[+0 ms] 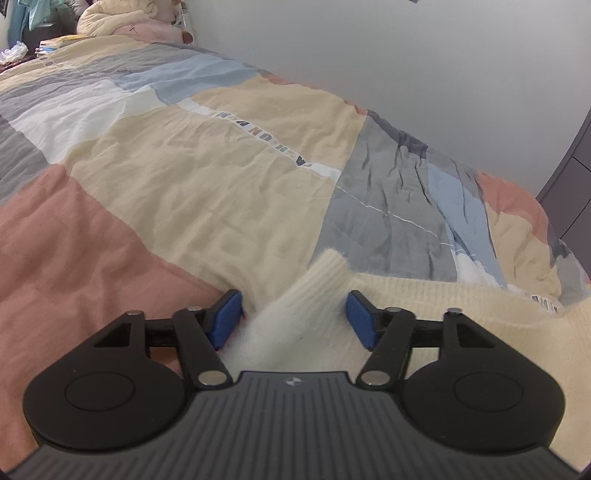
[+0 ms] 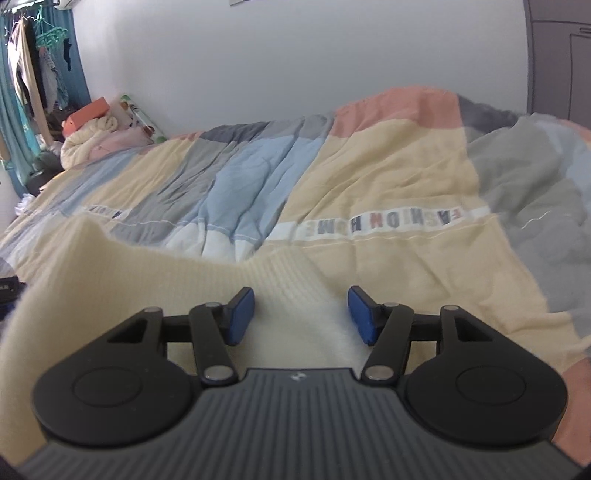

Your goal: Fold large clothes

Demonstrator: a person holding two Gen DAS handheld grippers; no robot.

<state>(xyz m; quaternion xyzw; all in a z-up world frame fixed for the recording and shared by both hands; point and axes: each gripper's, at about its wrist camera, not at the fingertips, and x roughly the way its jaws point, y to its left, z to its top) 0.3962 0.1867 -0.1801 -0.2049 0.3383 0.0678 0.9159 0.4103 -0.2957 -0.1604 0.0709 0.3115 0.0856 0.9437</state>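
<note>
One cream sweater lies on the bed, near the bed's close edge, on top of a patchwork quilt. There are two tongs, one in each hand.

The left tongs are spread open. A ribbed cuff of the sweater sticks up between the blue pads, but the pads do not press on it. The right tongs are spread open too, with a ribbed edge of the sweater lying between their pads. Again, nothing is pinched.

The step looks like getting hold of the sweater on both sides, so it can be lifted and folded over. No fold looks finished (though only part of the sweater shows). I think the next move is to close each pair of tongs on the knit. The cloth is soft and fluffy, so the pads should grab a good bunch, or it may slip out.

Far off, at the bed's far corner by the wall, sits one heap of soft things. I cannot count what is in it.
</note>
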